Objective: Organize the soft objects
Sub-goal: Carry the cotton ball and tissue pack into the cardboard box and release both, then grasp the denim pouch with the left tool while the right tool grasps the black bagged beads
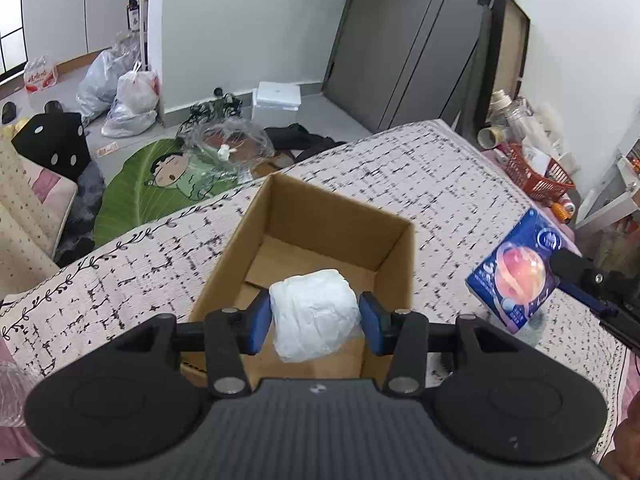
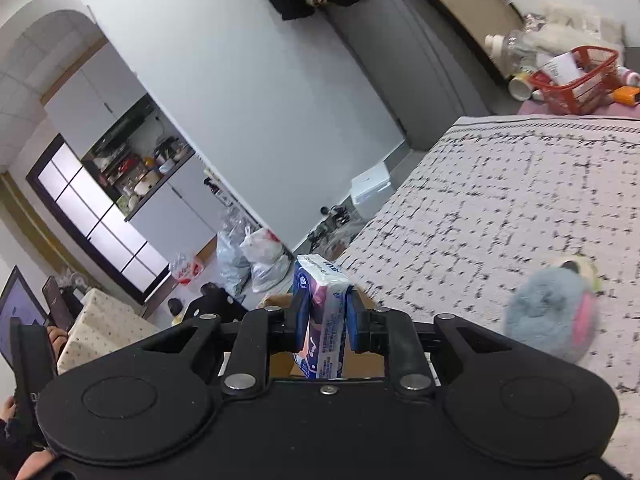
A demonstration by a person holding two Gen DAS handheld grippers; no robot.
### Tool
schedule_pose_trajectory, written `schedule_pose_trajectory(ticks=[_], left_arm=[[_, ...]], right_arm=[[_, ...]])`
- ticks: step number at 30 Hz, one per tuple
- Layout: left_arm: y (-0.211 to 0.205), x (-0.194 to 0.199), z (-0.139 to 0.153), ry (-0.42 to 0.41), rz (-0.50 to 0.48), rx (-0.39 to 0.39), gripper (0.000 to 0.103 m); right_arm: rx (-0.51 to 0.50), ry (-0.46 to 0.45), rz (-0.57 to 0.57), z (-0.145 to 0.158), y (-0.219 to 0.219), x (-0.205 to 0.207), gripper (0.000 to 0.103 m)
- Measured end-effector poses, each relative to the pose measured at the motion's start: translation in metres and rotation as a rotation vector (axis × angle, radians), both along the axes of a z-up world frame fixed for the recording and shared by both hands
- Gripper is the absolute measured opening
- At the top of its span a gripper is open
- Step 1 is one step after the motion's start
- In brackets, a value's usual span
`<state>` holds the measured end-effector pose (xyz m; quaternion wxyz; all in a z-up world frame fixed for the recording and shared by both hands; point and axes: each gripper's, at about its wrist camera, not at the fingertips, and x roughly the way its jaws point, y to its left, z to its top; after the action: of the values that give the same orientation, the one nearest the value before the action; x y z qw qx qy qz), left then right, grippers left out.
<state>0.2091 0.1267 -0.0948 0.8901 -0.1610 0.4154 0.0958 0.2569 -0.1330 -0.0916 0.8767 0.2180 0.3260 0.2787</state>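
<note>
Left gripper [image 1: 316,322]: 2 blue pads clamped on a white wad [image 1: 314,314], held above the open box [image 1: 394,252]. Wad sits between the pads, over the near half of the box's interior.

Box: brown cardboard, flaps up, standing on the patterned cloth [image 1: 452,184]. Floor of the box shows only loose inner flaps.

Right gripper [image 2: 328,322]: fingers gripping a blue tissue pack [image 2: 322,316] by its narrow sides, pack upright and tilted. In the left view the same pack [image 1: 514,272] hangs in the air to the right of the box, clear of its wall.

Plush ball [image 2: 550,314]: blue-grey with pink, blurred, lying on the cloth right of the right gripper, well apart from the box.

Surroundings: red basket [image 1: 536,178] with bottles and tubes past the far right edge of the cloth; green leaf mat [image 1: 140,184], clear plastic wrap [image 1: 226,148], filled bags [image 1: 124,96] and a white foam box [image 1: 278,102] on the floor beyond; grey door [image 1: 400,40] behind.

Obstructions: none between wad and box opening; the box's right wall stands between wad and pack.
</note>
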Motion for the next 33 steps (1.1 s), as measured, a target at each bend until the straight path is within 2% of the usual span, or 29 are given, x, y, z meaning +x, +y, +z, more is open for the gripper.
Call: schedule_pose_trajectory(ticks=[4,10,15,18,20,24,26,28,33], left_arm=[[0.007,0.001,-0.010,0.035,-0.001,0.004,0.047],[0.010,0.003,-0.014,0.056,-0.023,0.069,0.057],[0.016,0.000,-0.012,0.048,-0.008,0.058,0.061],[0.018,-0.002,-0.008,0.042,0.000,0.059,0.062],[0.019,-0.002,-0.006,0.042,0.005,0.065,0.062],[0.017,-0.007,-0.001,0.028,0.016,0.070,0.069],[0.015,-0.009,0.002,0.017,0.020,0.074,0.072],[0.012,-0.011,0.005,0.014,0.020,0.079,0.074],[0.001,-0.014,0.012,-0.004,0.010,0.085,0.080]], right_arm=[[-0.007,0.012,0.031,-0.003,0.018,0.000,0.019],[-0.031,0.049,0.072,-0.014,0.037,-0.004,0.020],[-0.039,0.081,0.111,-0.019,0.051,-0.008,0.020],[-0.017,0.136,0.148,-0.021,0.056,-0.007,0.032],[-0.008,0.144,0.140,-0.018,0.054,-0.009,0.054],[-0.021,0.121,0.084,-0.008,0.042,-0.011,0.065],[-0.035,0.131,0.049,-0.004,0.035,-0.011,0.083],[-0.055,0.129,0.010,-0.002,0.027,-0.012,0.088],[-0.092,0.182,-0.056,-0.004,0.007,-0.011,0.091]])
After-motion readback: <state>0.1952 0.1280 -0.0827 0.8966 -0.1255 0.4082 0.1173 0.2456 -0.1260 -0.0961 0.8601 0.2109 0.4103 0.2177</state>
